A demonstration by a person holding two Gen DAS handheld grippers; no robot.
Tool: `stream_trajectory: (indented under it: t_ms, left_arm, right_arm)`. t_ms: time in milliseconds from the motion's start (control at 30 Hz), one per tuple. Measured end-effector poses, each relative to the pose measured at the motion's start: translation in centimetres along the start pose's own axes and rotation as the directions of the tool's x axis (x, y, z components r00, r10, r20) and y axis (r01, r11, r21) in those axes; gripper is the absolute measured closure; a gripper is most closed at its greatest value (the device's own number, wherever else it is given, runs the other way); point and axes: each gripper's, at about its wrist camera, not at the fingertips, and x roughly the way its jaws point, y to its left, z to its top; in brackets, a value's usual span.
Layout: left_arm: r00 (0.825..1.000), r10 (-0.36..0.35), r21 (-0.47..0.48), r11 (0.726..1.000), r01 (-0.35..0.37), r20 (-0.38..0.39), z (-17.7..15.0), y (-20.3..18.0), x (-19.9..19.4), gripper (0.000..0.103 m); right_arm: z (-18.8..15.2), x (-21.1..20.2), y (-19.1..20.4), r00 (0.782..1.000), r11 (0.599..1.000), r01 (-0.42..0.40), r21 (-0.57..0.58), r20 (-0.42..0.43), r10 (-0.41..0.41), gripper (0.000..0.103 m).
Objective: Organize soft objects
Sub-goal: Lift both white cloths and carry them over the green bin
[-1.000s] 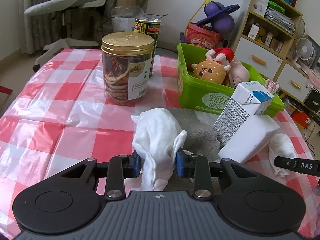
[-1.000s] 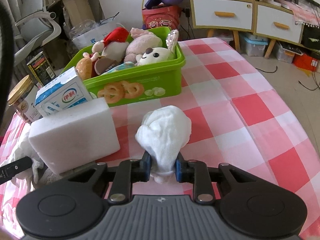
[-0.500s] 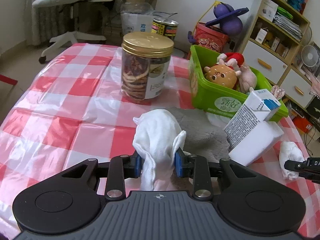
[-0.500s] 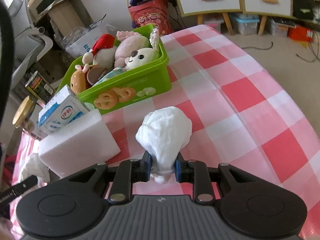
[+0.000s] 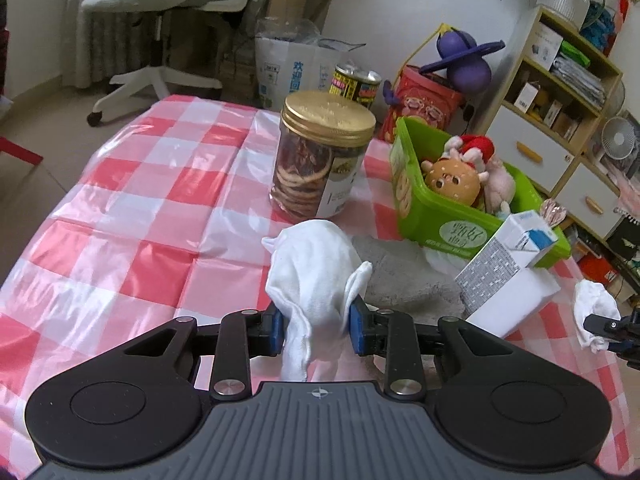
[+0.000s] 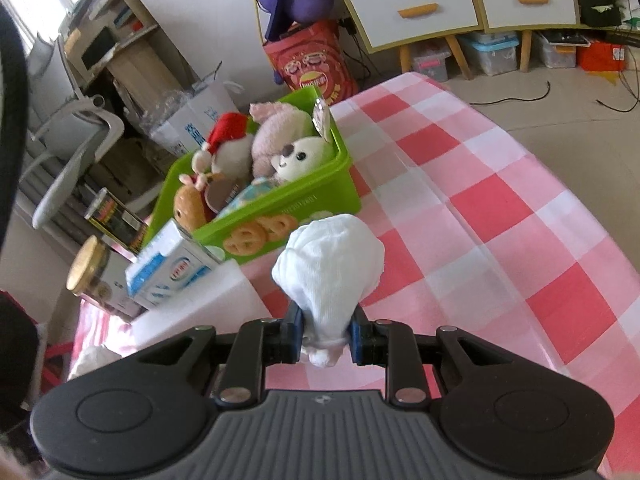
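My left gripper (image 5: 317,330) is shut on a white sock (image 5: 312,276) and holds it above the checked tablecloth (image 5: 140,220). My right gripper (image 6: 325,338) is shut on another white sock (image 6: 332,264), lifted above the table; that sock also shows at the right edge of the left wrist view (image 5: 594,308). A green basket (image 5: 436,216) holding plush toys (image 5: 454,178) stands beyond both; it shows in the right wrist view too (image 6: 296,204). A grey cloth (image 5: 400,276) lies on the table behind the left sock.
A gold-lidded cookie jar (image 5: 324,160) stands left of the basket, with a tin can (image 5: 354,84) behind it. A milk carton (image 5: 508,256) leans on a white foam block (image 5: 516,300). An office chair (image 5: 168,8) and shelves (image 5: 560,80) stand beyond the table.
Both grippers have risen with their socks, and the table and basket look lower and farther. The right wrist view has tilted. Both jaws stay shut.
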Motion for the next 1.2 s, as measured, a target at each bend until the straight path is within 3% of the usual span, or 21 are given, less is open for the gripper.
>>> stream_trajectory:
  t_ms: [300, 667, 1200]
  left_arm:
    - [0.998, -0.047, -0.013, 0.999, 0.047, 0.042, 0.9, -0.6, -1.2, 0.073]
    - [0.995, -0.081, 0.097, 0.992, 0.076, 0.051, 3.6, -4.9, -0.5, 0.073]
    - [0.995, -0.104, 0.221, 0.97, 0.102, 0.0, 8.0, -11.2, 5.8, 0.072]
  right_arm:
    - [1.4, -1.4, -0.4, 0.994, 0.991, -0.096, 0.097, 0.059, 0.091, 0.097]
    - [4.1, -1.0, 1.4, 0.988, 0.983, -0.141, 0.116, 0.074, 0.133, 0.097]
    - [6.9, 4.5, 0.9, 0.966, 0.937, -0.257, 0.238, 0.094, 0.242, 0.097]
